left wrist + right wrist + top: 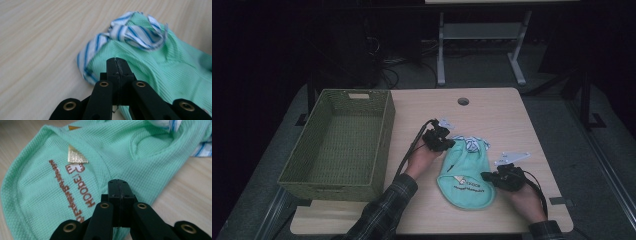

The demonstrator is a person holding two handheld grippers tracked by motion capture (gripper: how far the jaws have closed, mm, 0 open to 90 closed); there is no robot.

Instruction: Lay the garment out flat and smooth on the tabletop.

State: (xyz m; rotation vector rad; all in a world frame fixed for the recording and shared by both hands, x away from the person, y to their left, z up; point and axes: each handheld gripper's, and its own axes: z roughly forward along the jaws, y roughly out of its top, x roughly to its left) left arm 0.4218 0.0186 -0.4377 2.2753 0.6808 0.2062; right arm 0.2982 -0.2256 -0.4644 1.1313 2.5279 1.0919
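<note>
Item one: a mint-green knit garment (pixel 466 175), lying flat on the bench (pixel 492 115) at lower centre of the high view, just right of middle. Brown lettering and a small sewn label (pixel 76 155) sat on its rounded lower end, upper left in the right gripper view. A blue-and-white striped trim (pixel 136 32) was bunched at its far end, upper centre in the left gripper view.

Item two: my left hand-held gripper (pixel 446 143), at the garment's upper left corner in the high view. Its jaws were pressed together with the green knit just beyond the tips; in the left gripper view (pixel 117 67) a thread of fabric showed along the seam between them, but I could not tell whether cloth was truly pinched.

Item three: my right hand-held gripper (pixel 492 177), at the garment's lower right edge in the high view. Jaws likewise together, tips over the green knit in the right gripper view (pixel 119 188); whether they had a fold clamped, I could not tell.

Item four: a green woven basket (pixel 344 142), at the left of the high view, standing on the bench's left edge, well apart from the garment.
</note>
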